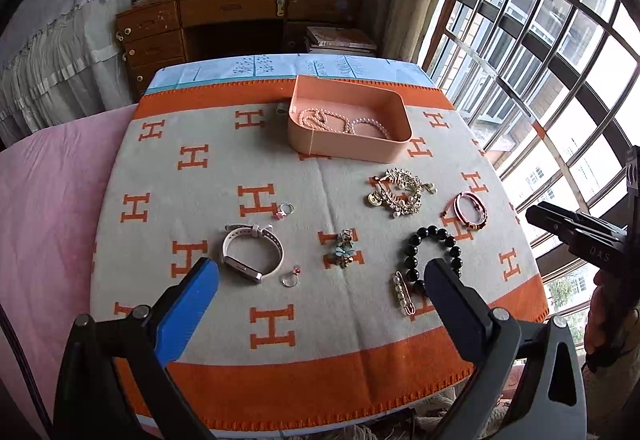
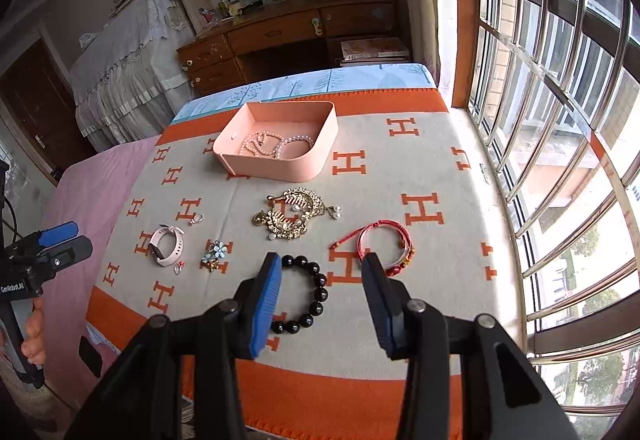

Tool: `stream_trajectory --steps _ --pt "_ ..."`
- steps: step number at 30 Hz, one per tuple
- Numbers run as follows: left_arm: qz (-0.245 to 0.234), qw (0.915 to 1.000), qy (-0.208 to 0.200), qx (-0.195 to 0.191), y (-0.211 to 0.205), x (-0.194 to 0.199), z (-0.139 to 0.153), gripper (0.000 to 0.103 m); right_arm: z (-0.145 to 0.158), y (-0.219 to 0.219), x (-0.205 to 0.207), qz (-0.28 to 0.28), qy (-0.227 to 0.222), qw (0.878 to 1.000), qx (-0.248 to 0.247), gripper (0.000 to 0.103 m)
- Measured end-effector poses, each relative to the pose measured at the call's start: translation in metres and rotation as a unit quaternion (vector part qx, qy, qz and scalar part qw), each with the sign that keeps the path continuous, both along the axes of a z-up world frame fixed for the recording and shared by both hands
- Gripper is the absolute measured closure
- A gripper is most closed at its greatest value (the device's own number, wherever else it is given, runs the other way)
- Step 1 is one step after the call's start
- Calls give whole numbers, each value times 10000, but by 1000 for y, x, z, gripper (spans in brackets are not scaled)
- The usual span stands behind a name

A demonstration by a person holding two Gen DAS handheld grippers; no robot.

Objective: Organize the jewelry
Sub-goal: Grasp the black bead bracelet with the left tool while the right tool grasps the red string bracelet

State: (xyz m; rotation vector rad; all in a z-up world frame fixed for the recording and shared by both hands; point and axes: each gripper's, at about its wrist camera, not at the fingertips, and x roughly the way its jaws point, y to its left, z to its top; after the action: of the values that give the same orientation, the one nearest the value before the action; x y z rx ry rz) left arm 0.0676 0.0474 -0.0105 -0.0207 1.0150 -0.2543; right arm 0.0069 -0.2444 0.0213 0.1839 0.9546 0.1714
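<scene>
Pearls (image 1: pixel 344 121) already lying in pink box (image 1: pixel 352 149); watch (image 1: pixel 252 252), rings, brooch, bracelets still waiting on blanket (image 1: pixel 304 360). Both grippers (image 1: pixel 320 280) (image 2: pixel 320 272) hovering, jaws apart, holding nothing.

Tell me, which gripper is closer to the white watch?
Left. The left gripper hovers with one finger beside the white watch; the right gripper hangs above the black bead bracelet, farther off.

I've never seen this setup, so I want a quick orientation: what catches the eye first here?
The orange-and-grey H-patterned blanket dominates, with jewelry scattered across it. At its far side sits a peach box holding pearl strands; nearer lie a gold ornament, a black bead bracelet, a red cord bracelet and a white watch. Barred windows run along the right.
</scene>
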Motion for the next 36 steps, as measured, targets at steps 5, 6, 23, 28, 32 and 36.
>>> stream_trajectory --steps 5,6,23,28,32,36 --pt "-513 9982 271 131 -48 15 -33 9 -30 -17 16 -152 361 9992 71 61" --pt "-580 9975 369 134 -57 20 -40 12 -34 -20 20 -154 423 9989 94 61" --pt "-1148 9814 1368 705 -147 87 -122 45 -107 15 102 691 1460 9862 -372 86" --pt "-1257 9776 1448 872 -159 91 -132 45 -114 21 103 826 1416 9836 -748 97" --pt "-1236 9792 1228 1041 -171 92 -137 45 -116 18 100 880 1321 9848 -707 97" --pt "-1140 9820 1155 972 -176 93 -135 66 -116 13 95 848 1249 9870 -553 97"
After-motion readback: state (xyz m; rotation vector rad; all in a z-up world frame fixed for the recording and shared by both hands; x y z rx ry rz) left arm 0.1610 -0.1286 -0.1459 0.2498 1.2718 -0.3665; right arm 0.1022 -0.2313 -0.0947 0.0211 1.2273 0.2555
